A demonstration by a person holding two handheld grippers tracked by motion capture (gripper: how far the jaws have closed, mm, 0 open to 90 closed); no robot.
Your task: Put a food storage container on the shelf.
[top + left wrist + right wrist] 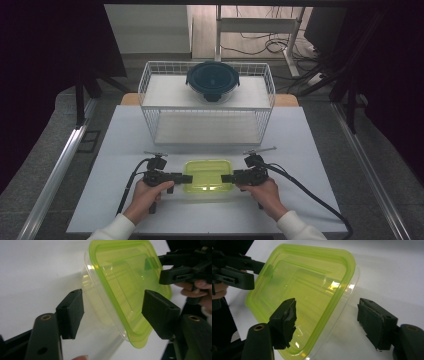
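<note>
I have a clear plastic container (pixel 207 176) with a lime-green lid (pixel 130 287) sitting on the white table (pixel 300 150), near the front edge, between my two grippers. Behind it stands a white wire basket rack (pixel 207 102), and on its upper shelf rests a round container with a dark teal lid (pixel 212 80).

My left gripper (pixel 184 177) comes in level from the container's left side. In the left gripper view its jaws stand apart, straddling the near corner of the box; one pad (pixel 71 312) sits beside the clear wall, the other over the lid's rim, with a gap visible on both sides. Not gripping.

My right gripper (pixel 226 178) mirrors it from the right side. In the right gripper view one pad (pixel 284 321) overlaps the green lid, the other (pixel 375 322) is off to the side, clear of the wall. Jaws apart here too, nothing clamped.

Both hands (pixel 145 195) rest low by the table's front edge
</note>
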